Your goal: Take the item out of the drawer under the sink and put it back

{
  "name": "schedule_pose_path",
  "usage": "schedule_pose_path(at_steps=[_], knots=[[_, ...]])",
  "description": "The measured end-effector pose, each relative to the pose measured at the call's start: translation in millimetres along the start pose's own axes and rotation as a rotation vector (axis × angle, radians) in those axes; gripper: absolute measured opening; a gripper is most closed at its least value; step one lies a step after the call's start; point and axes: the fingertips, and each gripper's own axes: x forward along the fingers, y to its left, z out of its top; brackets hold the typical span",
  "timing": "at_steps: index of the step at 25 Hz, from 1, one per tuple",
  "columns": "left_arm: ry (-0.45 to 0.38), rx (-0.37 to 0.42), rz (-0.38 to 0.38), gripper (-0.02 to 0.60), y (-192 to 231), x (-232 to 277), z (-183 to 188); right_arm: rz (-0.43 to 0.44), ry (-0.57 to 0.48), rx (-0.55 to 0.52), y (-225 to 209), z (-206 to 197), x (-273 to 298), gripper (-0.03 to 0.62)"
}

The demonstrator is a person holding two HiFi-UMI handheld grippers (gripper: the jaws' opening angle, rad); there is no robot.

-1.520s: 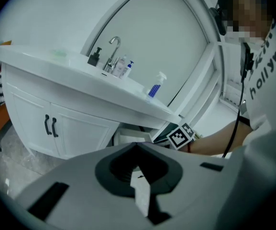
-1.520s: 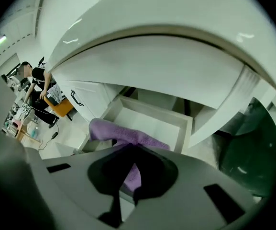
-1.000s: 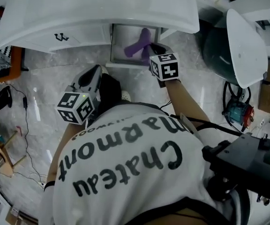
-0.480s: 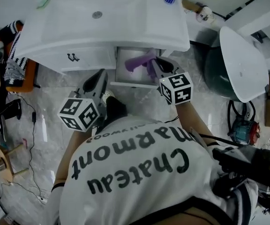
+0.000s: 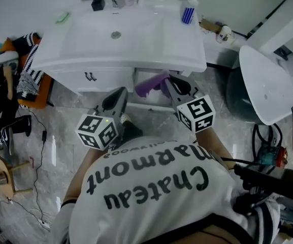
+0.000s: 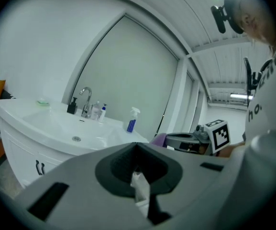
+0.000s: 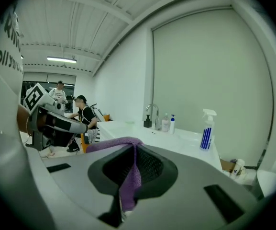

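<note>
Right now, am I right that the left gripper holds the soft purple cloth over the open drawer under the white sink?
Not quite: the right gripper holds the soft purple cloth, as the right gripper view shows, over the open drawer under the white sink.

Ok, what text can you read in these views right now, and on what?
"Chateau Marmont": back of the person's white shirt, upside down in the head view.
Smaller line near the shirt's collar: too small to read.
Label on the spray bottle: too small to read.
On the marker cubes: square patterns only, no words.
</note>
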Motion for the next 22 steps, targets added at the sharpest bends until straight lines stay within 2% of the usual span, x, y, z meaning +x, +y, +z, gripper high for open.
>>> schedule_pose_path(at_steps=[8,22], knots=[[-0.041,0.035,0.091,0.009,8,-33,15,0.089,-0.124,-0.020,25,49,2,0.026],[-0.167,-0.023,0.284,0.009,58,-111,34,0.278,-0.187,-0.086,91,91,59,0.026]])
